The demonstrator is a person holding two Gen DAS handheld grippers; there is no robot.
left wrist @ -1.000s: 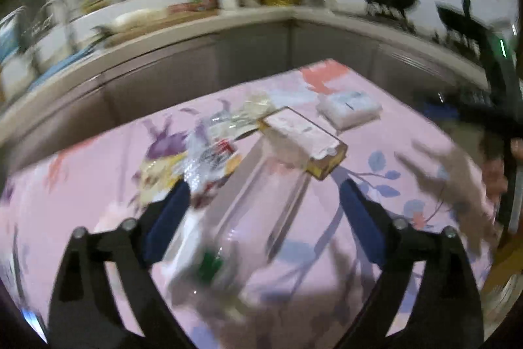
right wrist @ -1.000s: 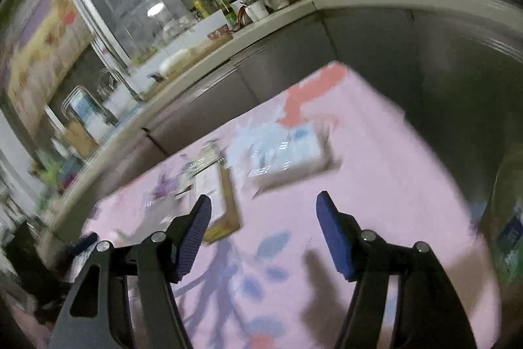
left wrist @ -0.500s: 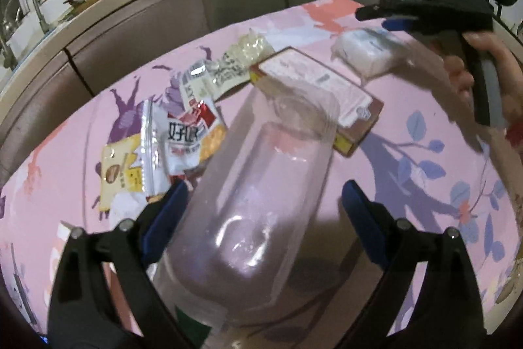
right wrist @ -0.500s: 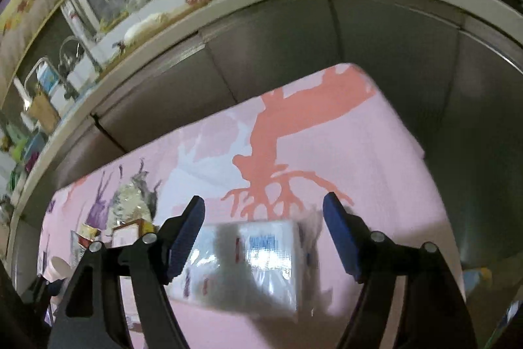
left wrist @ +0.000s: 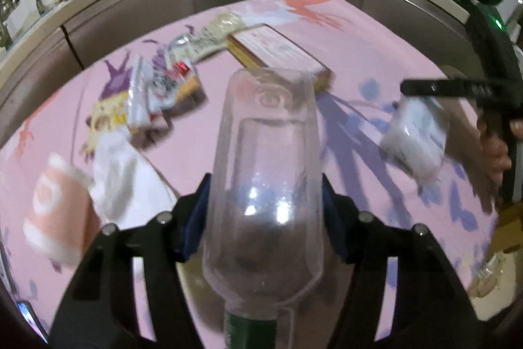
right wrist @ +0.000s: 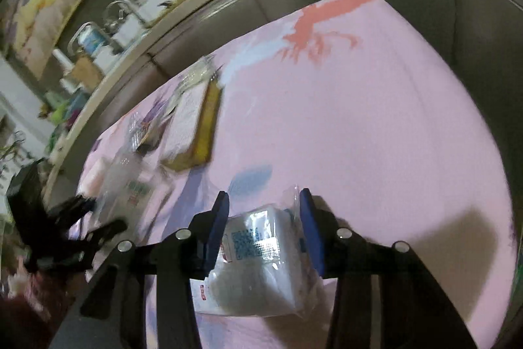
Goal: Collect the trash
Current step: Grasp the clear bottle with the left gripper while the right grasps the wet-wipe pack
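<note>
Currently the left gripper [left wrist: 264,211] is closing around a clear plastic bottle with a green cap [left wrist: 266,185], and the right gripper [right wrist: 264,218] is closing on a white tissue pack in clear wrap [right wrist: 261,267]. Collecting has only begun: snack wrappers [left wrist: 163,87], a flat yellow-edged box [left wrist: 278,51] and a pink paper cup [left wrist: 55,208] remain on the pink floral tablecloth [right wrist: 359,120]. No bin is visible, and blur hides the wrapper details.

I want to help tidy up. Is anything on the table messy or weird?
Yes. Snack wrappers lie scattered at the table's far left, a cup lies tipped over, and a box sits askew. The left gripper is closing on an empty bottle, the right gripper on a tissue pack.
</note>
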